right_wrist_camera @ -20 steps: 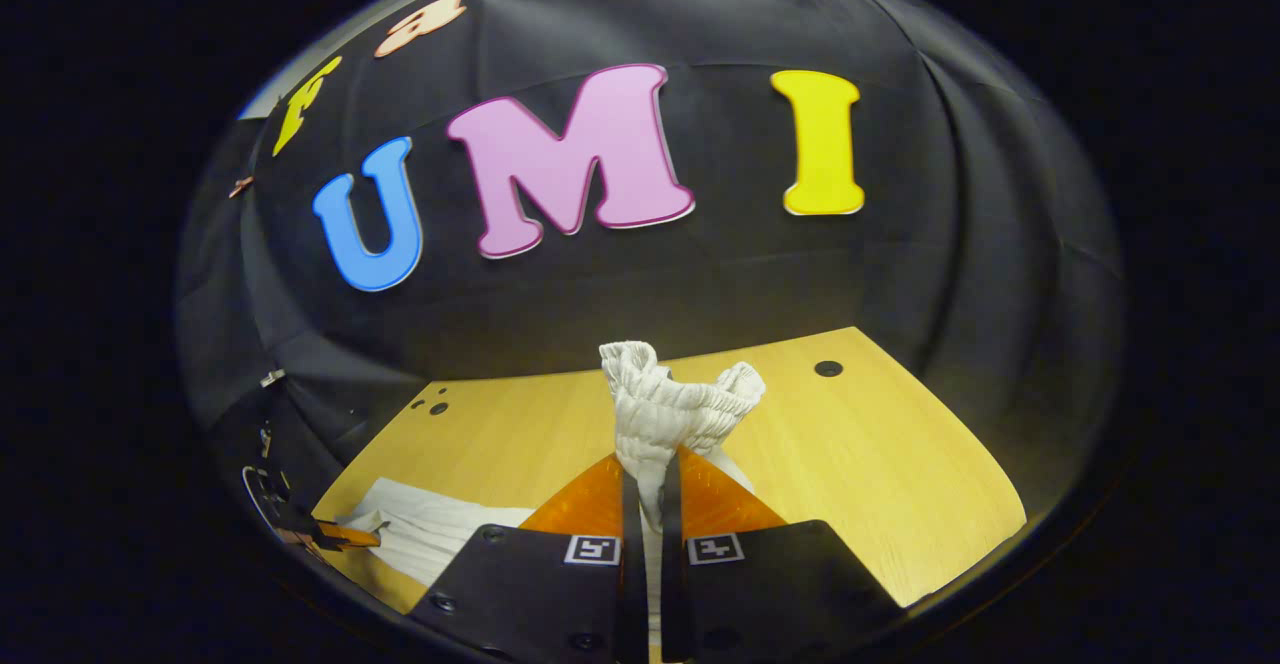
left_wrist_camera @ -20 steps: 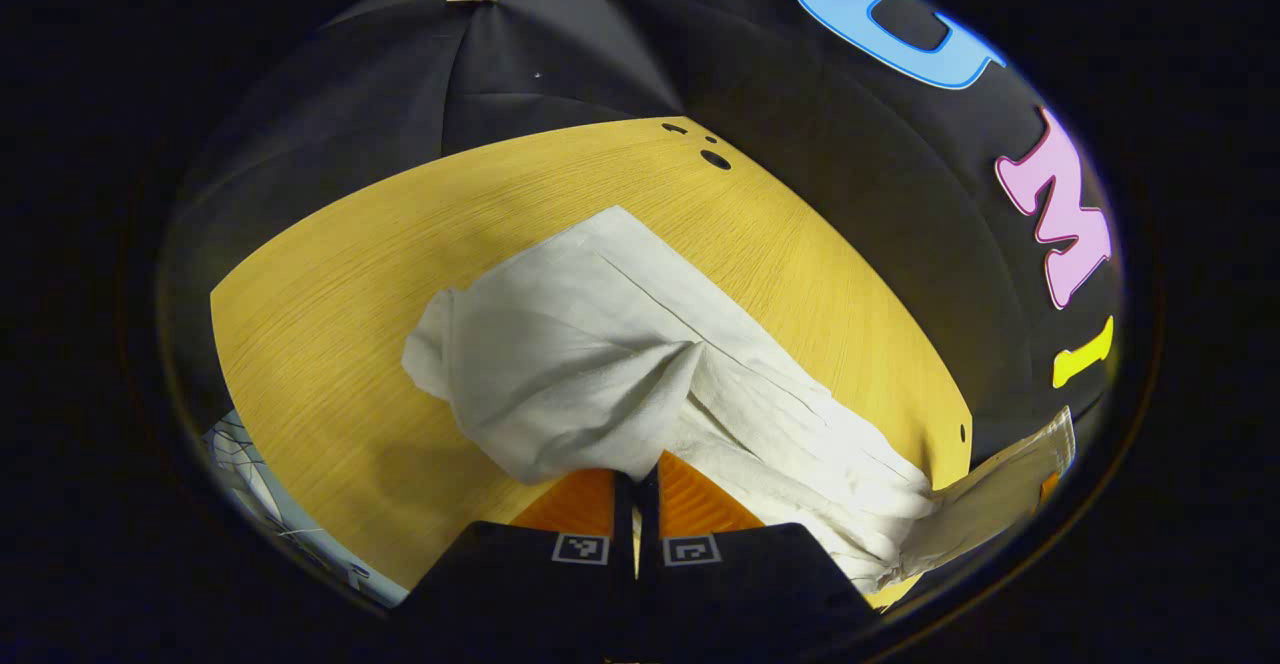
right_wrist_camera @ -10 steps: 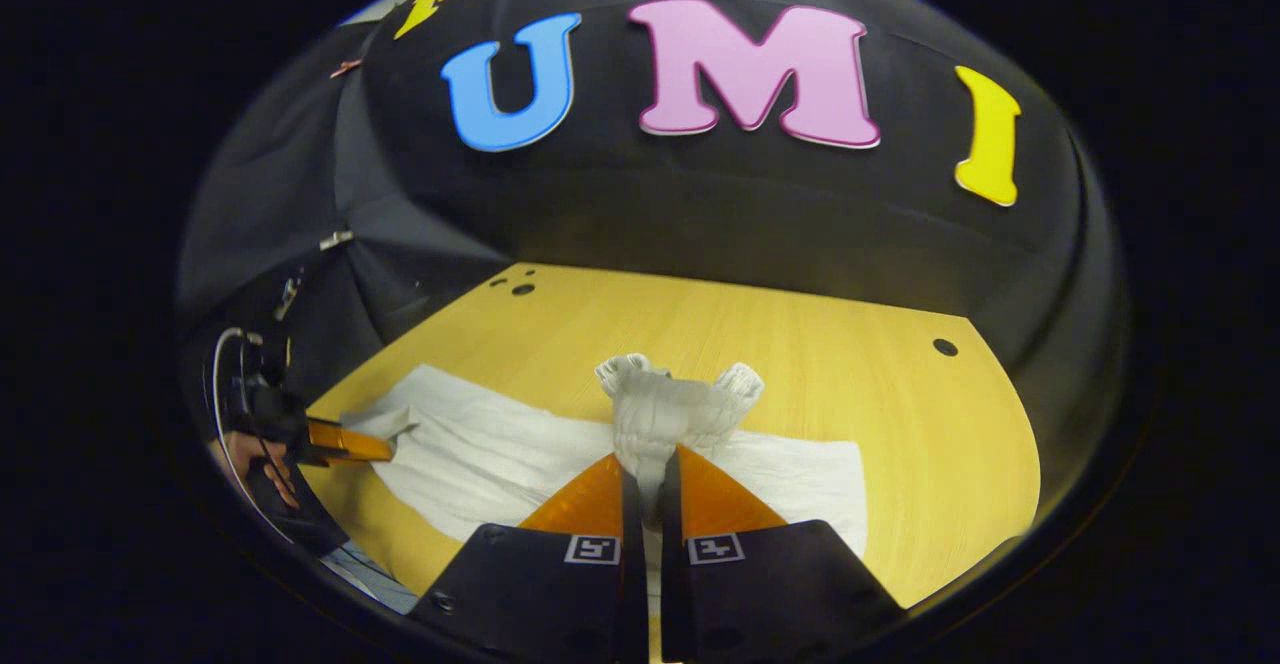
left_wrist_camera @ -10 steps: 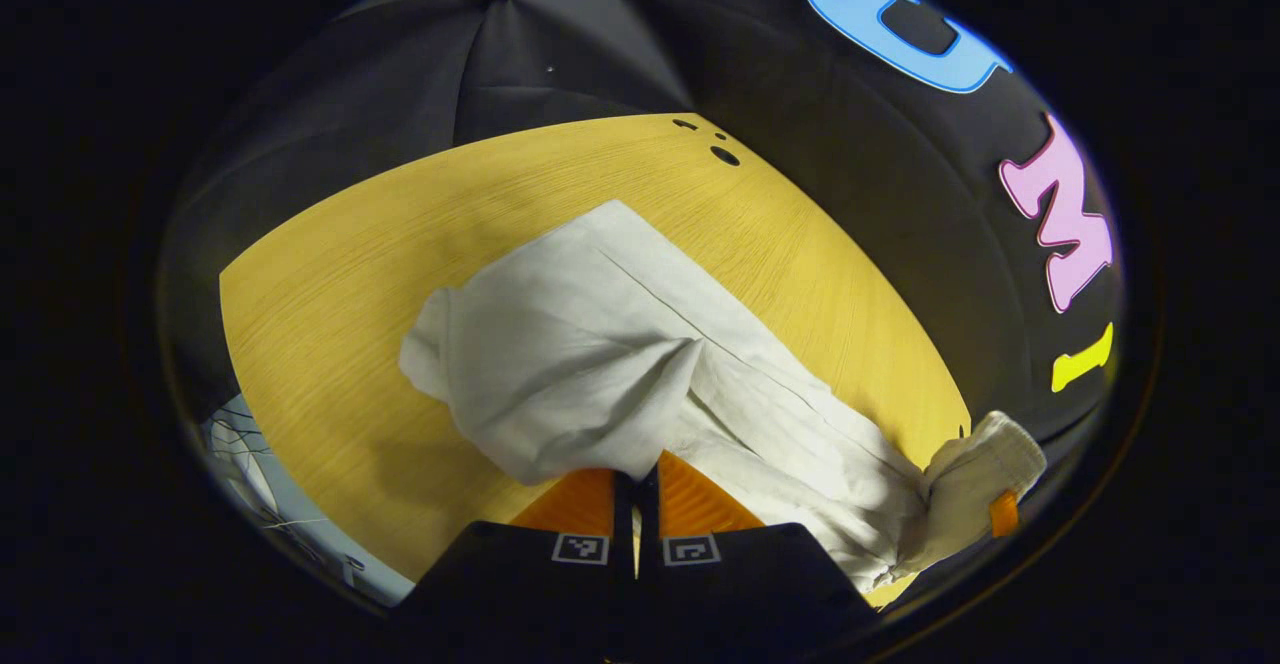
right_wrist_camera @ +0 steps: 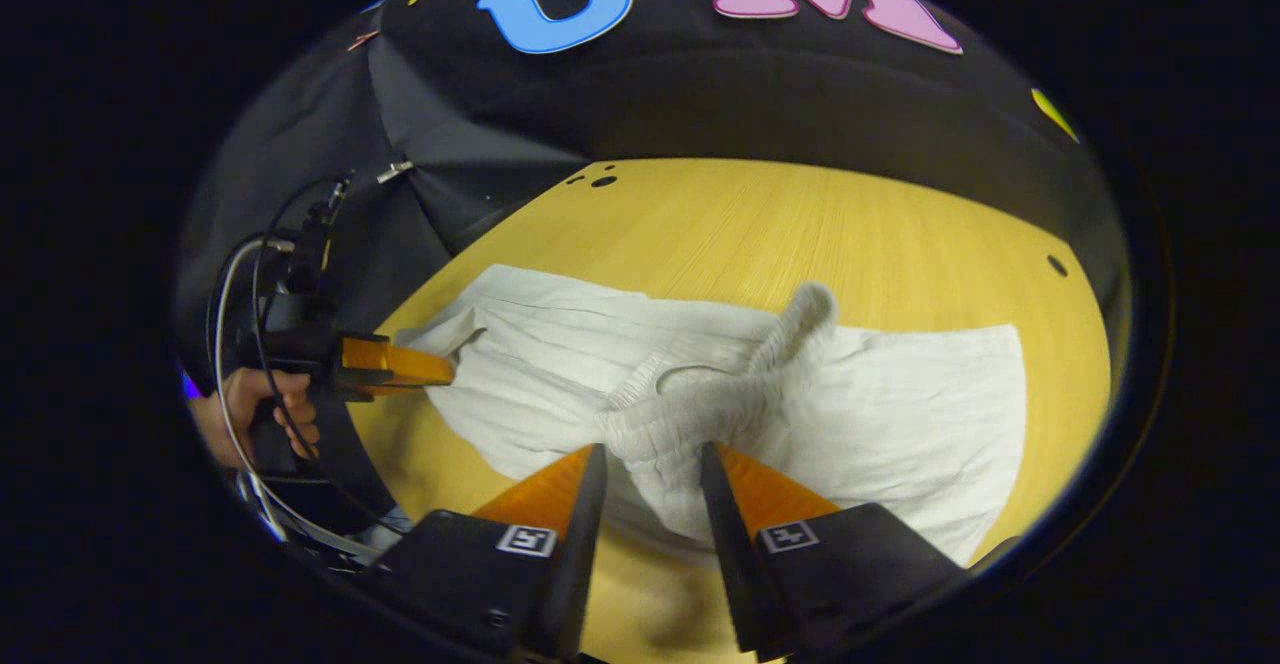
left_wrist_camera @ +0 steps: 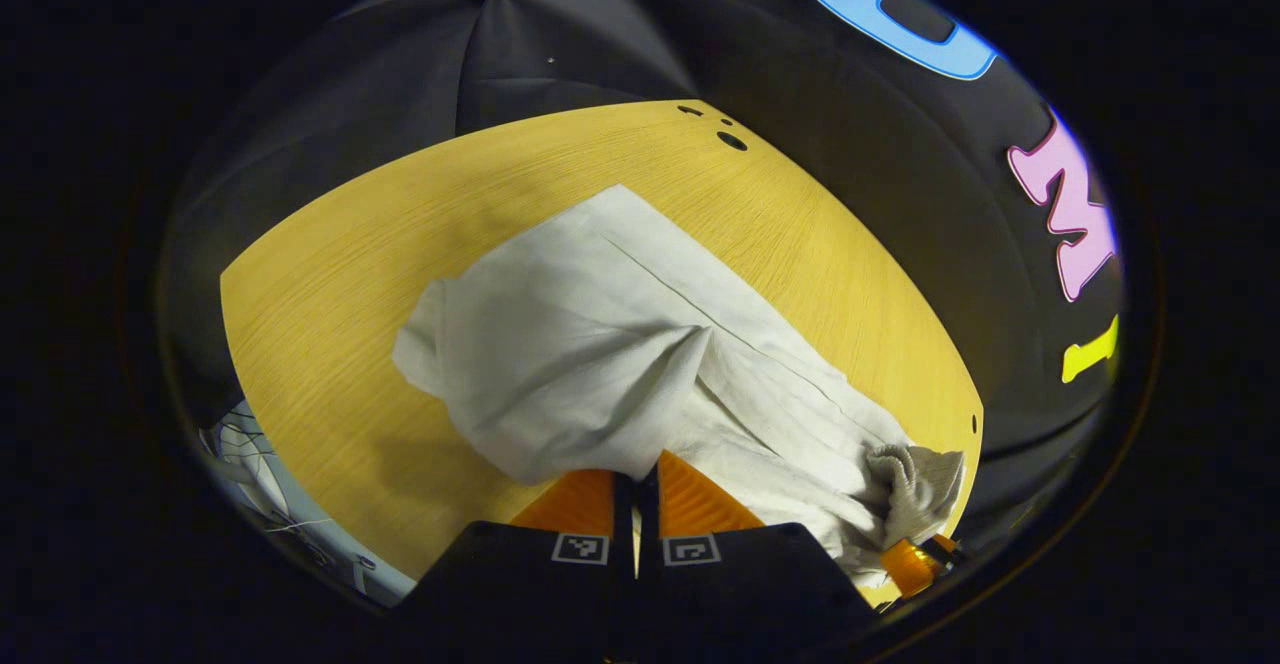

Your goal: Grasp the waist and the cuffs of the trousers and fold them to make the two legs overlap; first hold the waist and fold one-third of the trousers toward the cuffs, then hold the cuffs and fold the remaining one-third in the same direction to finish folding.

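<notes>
A light wooden table point(right_wrist_camera: 900, 234) with small dark holes stands against the booth's draped black cloth wall point(left_wrist_camera: 560, 44).

bare wooden table point(right_wrist_camera: 800, 224) around white trousers point(right_wrist_camera: 900, 414), booth wall behind

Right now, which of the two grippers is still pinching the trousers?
The left gripper: its fingers are shut on a corner of the trousers. The right gripper stands open, with the elastic waist lying loose between its fingers.
</notes>
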